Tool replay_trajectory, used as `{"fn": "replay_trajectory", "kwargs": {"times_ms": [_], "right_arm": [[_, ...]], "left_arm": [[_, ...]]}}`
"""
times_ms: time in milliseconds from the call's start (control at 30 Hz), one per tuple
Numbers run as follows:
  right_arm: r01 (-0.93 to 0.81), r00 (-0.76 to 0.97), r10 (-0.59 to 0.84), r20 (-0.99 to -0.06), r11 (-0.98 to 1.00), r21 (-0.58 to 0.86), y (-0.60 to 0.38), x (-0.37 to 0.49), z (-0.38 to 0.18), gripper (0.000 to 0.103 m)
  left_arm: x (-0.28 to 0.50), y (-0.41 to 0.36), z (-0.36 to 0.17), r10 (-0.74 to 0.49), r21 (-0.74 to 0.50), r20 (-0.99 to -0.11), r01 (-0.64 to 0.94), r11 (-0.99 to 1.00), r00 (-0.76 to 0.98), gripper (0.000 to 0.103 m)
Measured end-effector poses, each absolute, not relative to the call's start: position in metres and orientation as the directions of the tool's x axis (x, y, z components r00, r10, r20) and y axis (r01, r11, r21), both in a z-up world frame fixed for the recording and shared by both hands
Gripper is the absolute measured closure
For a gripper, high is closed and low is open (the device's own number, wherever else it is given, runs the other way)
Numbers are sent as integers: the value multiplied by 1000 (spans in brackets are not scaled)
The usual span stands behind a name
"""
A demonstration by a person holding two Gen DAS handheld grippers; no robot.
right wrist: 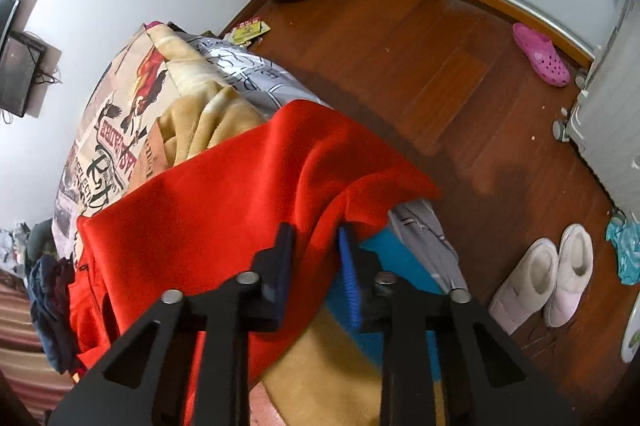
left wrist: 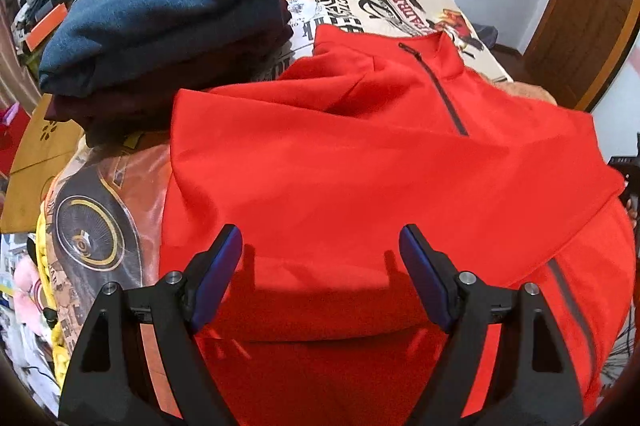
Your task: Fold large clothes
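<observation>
Pinching the soft, limp red jacket [right wrist: 240, 185] at its edge, your right gripper [right wrist: 314, 254] holds fabric while your left gripper [left wrist: 320, 254] hovers wide and empty.

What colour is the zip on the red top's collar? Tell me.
Dark grey, nearly black, against the red top; the zip shows best in the left wrist view.
</observation>
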State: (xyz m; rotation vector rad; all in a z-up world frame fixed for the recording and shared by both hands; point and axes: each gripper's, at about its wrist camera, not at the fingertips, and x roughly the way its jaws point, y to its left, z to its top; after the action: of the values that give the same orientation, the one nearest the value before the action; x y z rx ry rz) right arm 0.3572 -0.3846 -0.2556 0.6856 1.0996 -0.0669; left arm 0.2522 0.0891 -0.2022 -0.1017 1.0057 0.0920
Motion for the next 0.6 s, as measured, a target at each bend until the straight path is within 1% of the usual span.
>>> {"fn": "replay_trajectory", "kwargs": {"times_ms": [67,167,267,400,467,533,600], "right_arm": [[365,490,249,-836,812,456,-381,356,-246,95],[325,537,208,-818,843,428,-373,351,-223,96],[254,599,197,-776,872,418,-363,343,-188,96],[128,693,238,-680,888,441,-343,327,-135,96],[44,730,281,-622,890,454,-326,315,-109,96],[-47,738,332,-587,894,446,-303,301,-90,96],[-133,723,387,-572,891,435,-279,291,-83,96]], "left_arm": [[250,89,-203,30,-40,-847,-120,992,531,23],[248,87,-202,27,-42,-842,-114,993,539,23],[246,86,-199,23,-43,-837,-108,993,547,23],[243,86,-195,37,-28,-828,-107,994,559,23],[239,87,-193,35,-32,-824,-109,994,565,23],[237,88,-192,34,-35,-822,-111,993,568,23],[234,89,-193,38,-32,-823,-113,993,566,23]]}}
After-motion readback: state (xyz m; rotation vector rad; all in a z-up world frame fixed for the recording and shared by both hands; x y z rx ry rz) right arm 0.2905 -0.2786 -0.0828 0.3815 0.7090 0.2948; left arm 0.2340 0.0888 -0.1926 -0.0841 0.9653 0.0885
